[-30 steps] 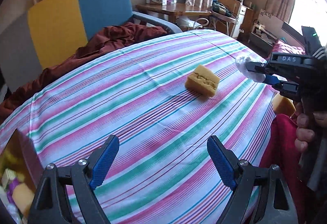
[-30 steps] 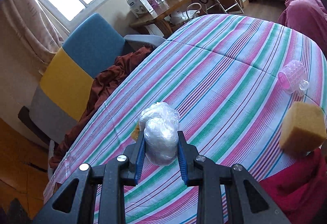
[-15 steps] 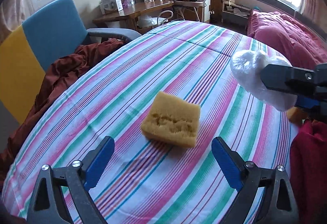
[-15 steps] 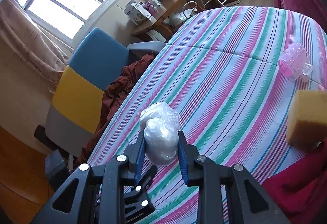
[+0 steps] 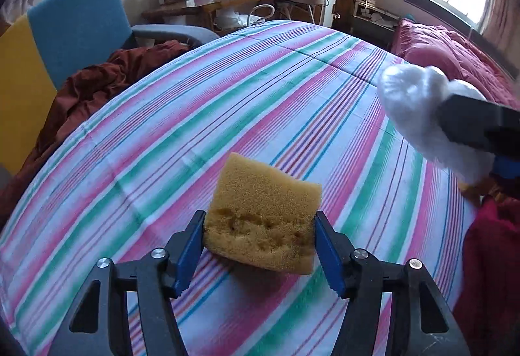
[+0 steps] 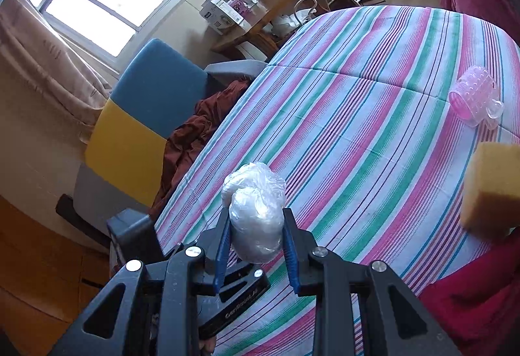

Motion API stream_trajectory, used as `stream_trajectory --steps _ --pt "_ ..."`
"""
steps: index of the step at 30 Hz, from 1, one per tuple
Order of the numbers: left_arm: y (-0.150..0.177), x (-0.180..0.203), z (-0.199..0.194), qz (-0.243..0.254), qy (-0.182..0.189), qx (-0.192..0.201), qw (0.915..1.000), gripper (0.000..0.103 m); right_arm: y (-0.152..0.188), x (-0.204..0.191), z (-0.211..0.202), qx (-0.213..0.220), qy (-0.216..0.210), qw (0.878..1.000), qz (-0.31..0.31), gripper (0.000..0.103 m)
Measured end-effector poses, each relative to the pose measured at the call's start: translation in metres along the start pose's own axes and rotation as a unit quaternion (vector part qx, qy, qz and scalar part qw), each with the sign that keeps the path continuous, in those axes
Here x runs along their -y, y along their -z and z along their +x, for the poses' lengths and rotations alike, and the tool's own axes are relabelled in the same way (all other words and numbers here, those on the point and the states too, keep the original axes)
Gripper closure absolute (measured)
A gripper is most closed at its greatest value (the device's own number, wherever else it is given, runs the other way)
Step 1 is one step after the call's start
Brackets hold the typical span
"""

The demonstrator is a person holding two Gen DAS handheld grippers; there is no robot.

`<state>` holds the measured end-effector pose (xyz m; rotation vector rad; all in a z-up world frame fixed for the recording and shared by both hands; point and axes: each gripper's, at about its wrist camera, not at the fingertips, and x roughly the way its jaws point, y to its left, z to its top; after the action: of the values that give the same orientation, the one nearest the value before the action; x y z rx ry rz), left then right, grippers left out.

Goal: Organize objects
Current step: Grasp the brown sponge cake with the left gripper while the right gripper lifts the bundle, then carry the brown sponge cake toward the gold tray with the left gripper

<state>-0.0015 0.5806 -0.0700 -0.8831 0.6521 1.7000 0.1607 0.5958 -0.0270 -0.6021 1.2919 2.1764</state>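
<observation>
A striped sheet (image 5: 260, 102) covers the bed, filling most of both views. A blue and yellow chair (image 6: 152, 115) stands at its far left edge, brown cloth (image 5: 94, 89) draped between chair and bed. Red fabric (image 6: 471, 300) lies at the near right corner.

The left gripper (image 5: 258, 245) is clamped on a sponge (image 5: 265, 216), both blue pads pressed to its sides; whether it rests on the sheet or is just lifted is unclear.

The right gripper (image 6: 256, 242) grips a plastic bundle (image 6: 255, 213), held above the sheet, right of the sponge.

A second sponge (image 6: 492, 187) sits at the near right. A pink roller (image 6: 474, 97) lies beyond it.
</observation>
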Motion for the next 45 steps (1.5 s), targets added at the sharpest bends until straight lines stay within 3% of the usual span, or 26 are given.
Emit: stream_trajectory --steps 5,12,16,33,41,45 --pt "0.062 -0.013 -0.043 -0.073 -0.021 -0.015 0.997 0.038 0.006 -0.016 0.015 -0.039 0.009 0.998 -0.05 0.074" --pt "0.143 -0.012 -0.105 -0.096 -0.074 -0.01 0.9925 0.039 0.022 -0.035 0.042 -0.124 0.0 0.986 -0.11 0.074" --pt "0.175 -0.012 -0.123 -0.129 -0.091 0.001 0.9875 0.039 0.028 -0.04 0.05 -0.143 0.008 0.982 -0.125 0.074" --pt "0.196 -0.008 -0.118 -0.111 -0.109 0.06 0.9861 0.039 0.031 -0.036 0.062 -0.15 0.085 0.976 -0.134 0.074" --pt "0.198 -0.005 -0.116 -0.104 -0.118 0.071 0.985 0.039 0.048 -0.043 0.088 -0.222 0.078 0.958 -0.166 0.074" --pt "0.199 -0.004 -0.116 -0.101 -0.122 0.073 0.9847 0.039 0.051 -0.042 0.091 -0.232 0.081 0.955 -0.169 0.074"
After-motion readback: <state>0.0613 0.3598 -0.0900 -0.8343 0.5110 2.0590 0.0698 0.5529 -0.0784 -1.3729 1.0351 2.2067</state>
